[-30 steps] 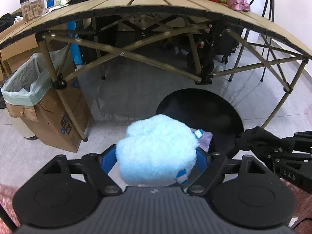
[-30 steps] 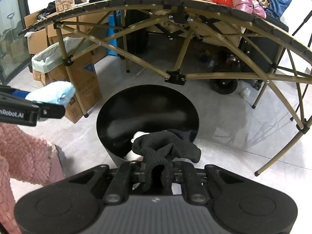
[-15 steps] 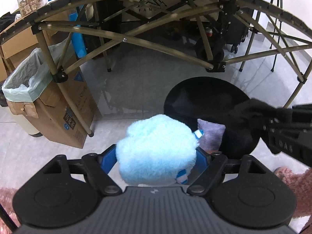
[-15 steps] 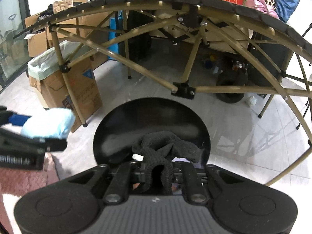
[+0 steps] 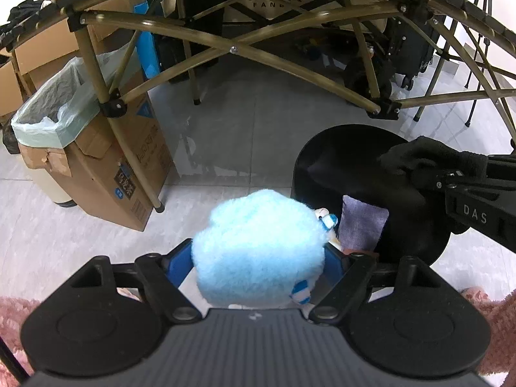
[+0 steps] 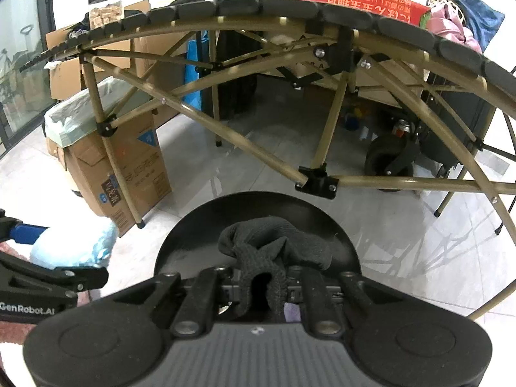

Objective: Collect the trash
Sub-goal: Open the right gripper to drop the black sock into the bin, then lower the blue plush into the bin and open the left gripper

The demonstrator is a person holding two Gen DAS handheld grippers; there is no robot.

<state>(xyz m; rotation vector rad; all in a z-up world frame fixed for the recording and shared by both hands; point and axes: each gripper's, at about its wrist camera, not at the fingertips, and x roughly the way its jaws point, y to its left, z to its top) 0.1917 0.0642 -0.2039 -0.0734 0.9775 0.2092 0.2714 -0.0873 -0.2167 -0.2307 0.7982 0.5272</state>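
Left wrist view: left gripper is clamping a fluffy blue toy beside the black bin, revealing a purple cloth inside. Right wrist view: right gripper is pinching a black sock, now hanging over the bin instead of short of it.

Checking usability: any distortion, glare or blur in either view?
Left wrist: fisheye bows the table frame; blue plush sharp; floor shows soft glare. Right wrist: same bowing; black cloth sharp, plush at the left edge slightly blurred; window side bright.
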